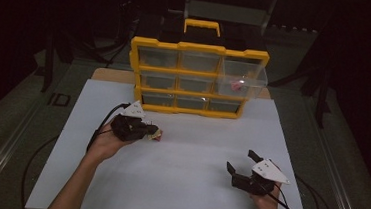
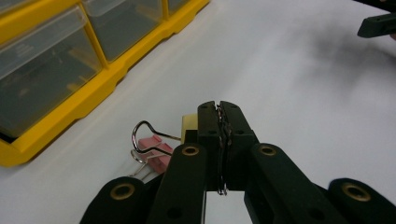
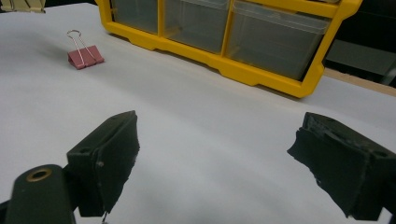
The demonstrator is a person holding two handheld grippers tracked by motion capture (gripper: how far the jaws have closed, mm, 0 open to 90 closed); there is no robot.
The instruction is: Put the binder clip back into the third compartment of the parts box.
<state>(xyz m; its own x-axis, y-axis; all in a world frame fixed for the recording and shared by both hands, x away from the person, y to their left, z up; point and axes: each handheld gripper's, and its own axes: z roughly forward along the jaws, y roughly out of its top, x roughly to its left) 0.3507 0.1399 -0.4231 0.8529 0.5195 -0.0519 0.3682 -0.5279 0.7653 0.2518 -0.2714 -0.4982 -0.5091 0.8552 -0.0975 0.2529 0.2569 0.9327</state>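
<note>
My left gripper (image 2: 219, 109) is shut on the wire handles of a pale yellow binder clip (image 2: 189, 123), held just above the white board. Directly beneath it a pink binder clip (image 2: 156, 150) lies on the board. In the high view the left gripper (image 1: 146, 130) hovers left of centre, with the yellow clip (image 1: 154, 131) at its tip and the pink clip (image 1: 158, 138) under it. My right gripper (image 1: 239, 161) rests at the front right, open with nothing between its jaws. The right gripper view looks between its spread jaws (image 3: 215, 158) towards the pink clip (image 3: 85, 55).
A yellow organizer (image 1: 198, 48) with clear drawers stands at the back of the white board (image 1: 177, 184). Its top right drawer (image 1: 243, 79) is pulled out, with something pink inside. The organizer (image 2: 88, 100) is close on the left gripper's left.
</note>
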